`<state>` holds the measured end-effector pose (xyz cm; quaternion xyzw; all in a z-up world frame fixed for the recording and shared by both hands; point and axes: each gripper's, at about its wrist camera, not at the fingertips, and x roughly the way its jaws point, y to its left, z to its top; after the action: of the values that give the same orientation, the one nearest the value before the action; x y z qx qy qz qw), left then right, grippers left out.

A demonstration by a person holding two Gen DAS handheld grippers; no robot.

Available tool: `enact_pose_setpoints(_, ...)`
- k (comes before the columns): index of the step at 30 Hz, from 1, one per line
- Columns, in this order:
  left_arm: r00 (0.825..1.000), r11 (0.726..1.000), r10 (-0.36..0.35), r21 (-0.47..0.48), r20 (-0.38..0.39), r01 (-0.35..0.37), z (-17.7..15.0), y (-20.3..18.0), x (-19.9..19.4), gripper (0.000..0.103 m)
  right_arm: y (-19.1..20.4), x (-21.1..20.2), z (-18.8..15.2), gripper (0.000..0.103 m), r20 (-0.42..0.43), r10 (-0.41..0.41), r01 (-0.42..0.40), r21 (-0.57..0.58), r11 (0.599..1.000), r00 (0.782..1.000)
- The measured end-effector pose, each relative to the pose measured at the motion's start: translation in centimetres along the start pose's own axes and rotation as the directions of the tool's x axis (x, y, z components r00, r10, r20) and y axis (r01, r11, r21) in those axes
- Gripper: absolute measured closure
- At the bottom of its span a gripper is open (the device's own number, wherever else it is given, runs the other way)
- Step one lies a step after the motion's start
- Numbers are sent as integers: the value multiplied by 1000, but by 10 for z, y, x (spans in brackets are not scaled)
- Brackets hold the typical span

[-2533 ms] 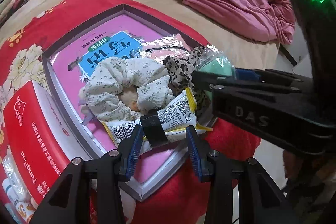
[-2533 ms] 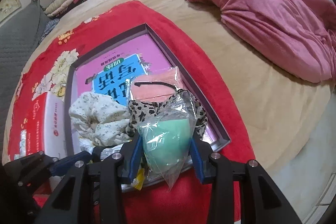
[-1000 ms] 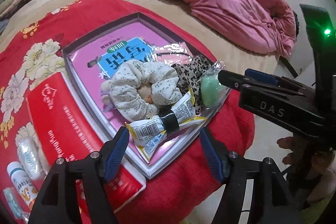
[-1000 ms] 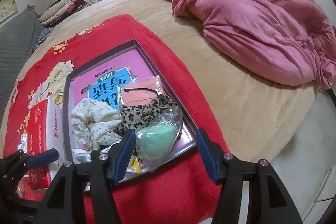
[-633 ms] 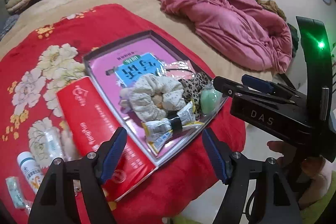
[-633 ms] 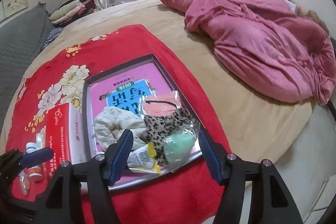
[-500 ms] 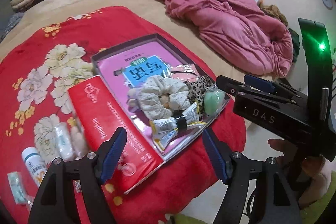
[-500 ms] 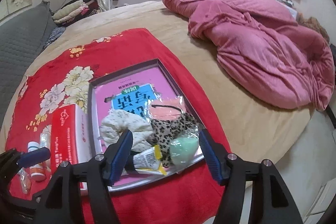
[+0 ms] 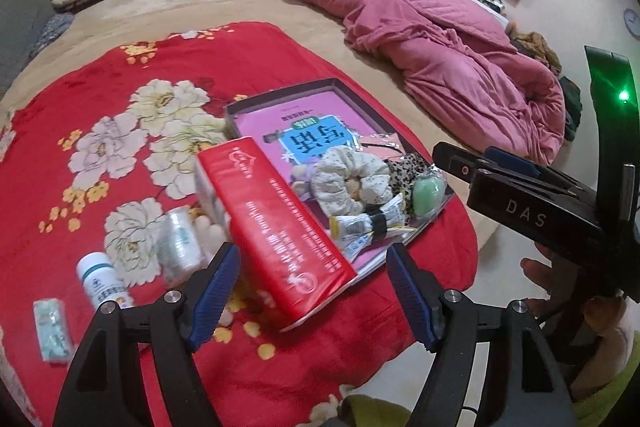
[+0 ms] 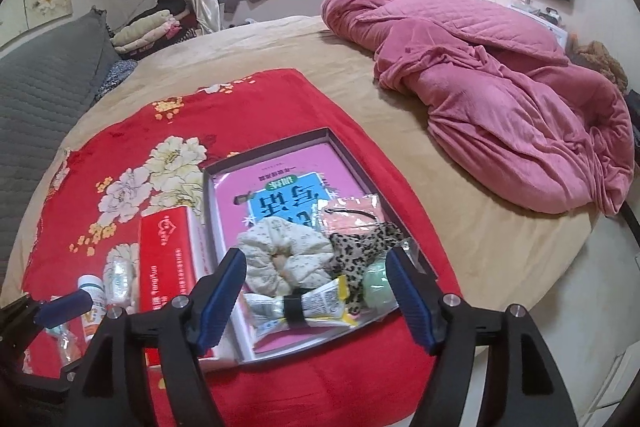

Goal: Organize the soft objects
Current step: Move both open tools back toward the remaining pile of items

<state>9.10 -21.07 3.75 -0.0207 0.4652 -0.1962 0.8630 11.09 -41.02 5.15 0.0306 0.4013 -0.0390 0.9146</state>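
With both claws drawn clear of the tray (image 10: 208,187), nothing sits between either pair of jaws: the left gripper (image 9: 314,283) stands wide, and the right gripper (image 10: 314,291) has just been opening, also empty. Soft items crowd the tray's near end, at twelve o'clock from the right claw, the nearer one: a crinkled floral scrunchie (image 10: 280,259), leopard-print fabric (image 10: 360,247), a smooth bagged green sponge (image 10: 378,287). A banded glossy packet (image 10: 296,307) lies crosswise, nine to three.

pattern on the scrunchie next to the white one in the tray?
Leopard print scrunchie, tan with dark spots; clearest in the right wrist view.
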Motion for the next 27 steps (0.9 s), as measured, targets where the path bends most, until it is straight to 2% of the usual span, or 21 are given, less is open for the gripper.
enact_pose_setpoints(13,998,997,59,-49,37,-57,-21,41,-41,25,55,-31,2,31,48,55,-51,-73,996,997)
enact_pose_setpoints(27,984,969,158,-206,87,-138,-46,122,-93,25,119,-53,-2,30,68,119,-105,-173,979,991)
